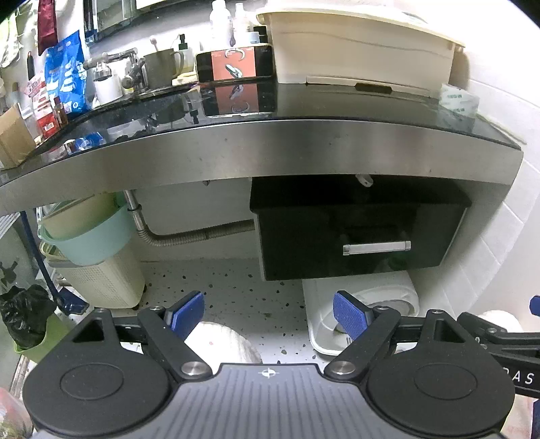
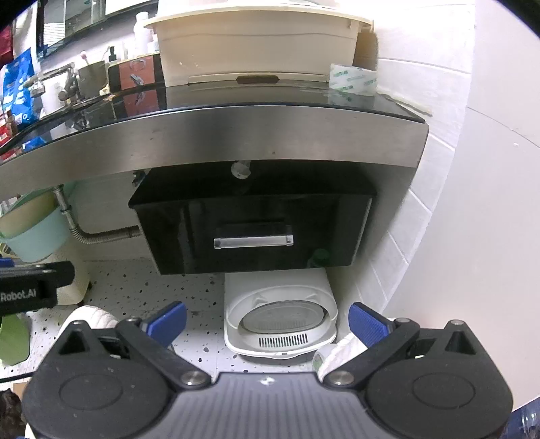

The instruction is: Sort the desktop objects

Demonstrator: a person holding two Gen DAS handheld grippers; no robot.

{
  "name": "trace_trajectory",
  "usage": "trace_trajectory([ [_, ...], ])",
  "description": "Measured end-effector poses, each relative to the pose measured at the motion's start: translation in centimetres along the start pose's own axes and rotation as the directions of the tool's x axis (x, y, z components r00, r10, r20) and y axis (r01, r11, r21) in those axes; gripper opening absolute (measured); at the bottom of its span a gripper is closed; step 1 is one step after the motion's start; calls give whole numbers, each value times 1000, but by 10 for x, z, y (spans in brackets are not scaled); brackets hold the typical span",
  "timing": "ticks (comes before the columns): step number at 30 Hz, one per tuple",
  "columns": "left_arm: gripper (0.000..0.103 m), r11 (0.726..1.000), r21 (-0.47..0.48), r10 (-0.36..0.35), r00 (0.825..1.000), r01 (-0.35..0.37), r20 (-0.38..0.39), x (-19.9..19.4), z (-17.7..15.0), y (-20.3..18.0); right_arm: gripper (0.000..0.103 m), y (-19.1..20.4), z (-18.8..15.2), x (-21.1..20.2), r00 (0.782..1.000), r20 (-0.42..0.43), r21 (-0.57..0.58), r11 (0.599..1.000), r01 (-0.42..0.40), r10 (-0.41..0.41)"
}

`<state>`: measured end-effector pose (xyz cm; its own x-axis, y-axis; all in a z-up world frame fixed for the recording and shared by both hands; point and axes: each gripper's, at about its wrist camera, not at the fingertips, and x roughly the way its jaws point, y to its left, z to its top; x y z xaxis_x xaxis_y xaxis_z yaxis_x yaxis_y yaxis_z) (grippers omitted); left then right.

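Observation:
Both grippers are held low in front of a black glossy countertop (image 1: pixel 303 104) with a steel front edge, which also shows in the right wrist view (image 2: pixel 270 98). My left gripper (image 1: pixel 268 315) is open and empty, below the counter edge. My right gripper (image 2: pixel 266 322) is open and empty, also below the edge. On the counter stand a cream plastic bin (image 1: pixel 357 50) at the back right, a phone (image 1: pixel 234 66) leaning upright with an orange screen, a grey mug (image 1: pixel 162 67) and a green-printed packet (image 1: pixel 459 101) at the right end.
A faucet (image 1: pixel 111 62), white bottles (image 1: pixel 219 20) and blue snack bags (image 1: pixel 65 74) crowd the counter's back left. Under the counter hang a black drawer (image 1: pixel 361 233) with a silver handle and a metal hose (image 1: pixel 189 236). A white appliance (image 2: pixel 280 320) and baskets (image 1: pixel 101 270) stand on the speckled floor.

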<state>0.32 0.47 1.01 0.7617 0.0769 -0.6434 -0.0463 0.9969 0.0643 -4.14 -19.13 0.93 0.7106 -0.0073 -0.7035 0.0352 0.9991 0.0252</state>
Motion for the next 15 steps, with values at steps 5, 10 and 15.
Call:
trace_trajectory([
  [5, 84, 1000, 15, 8, 1000, -8, -4, 3, 3, 0, 103, -1, -1, 1, 1000, 0, 3, 1000, 4, -4],
  [10, 85, 1000, 17, -1, 1000, 1, -11, 7, 5, 2, 103, -3, -1, 3, 1000, 0, 7, 1000, 5, -5],
  [15, 86, 1000, 6, 10, 1000, -10, 7, 9, 6, 4, 103, -4, -2, 4, 1000, 5, 10, 1000, 15, -15],
])
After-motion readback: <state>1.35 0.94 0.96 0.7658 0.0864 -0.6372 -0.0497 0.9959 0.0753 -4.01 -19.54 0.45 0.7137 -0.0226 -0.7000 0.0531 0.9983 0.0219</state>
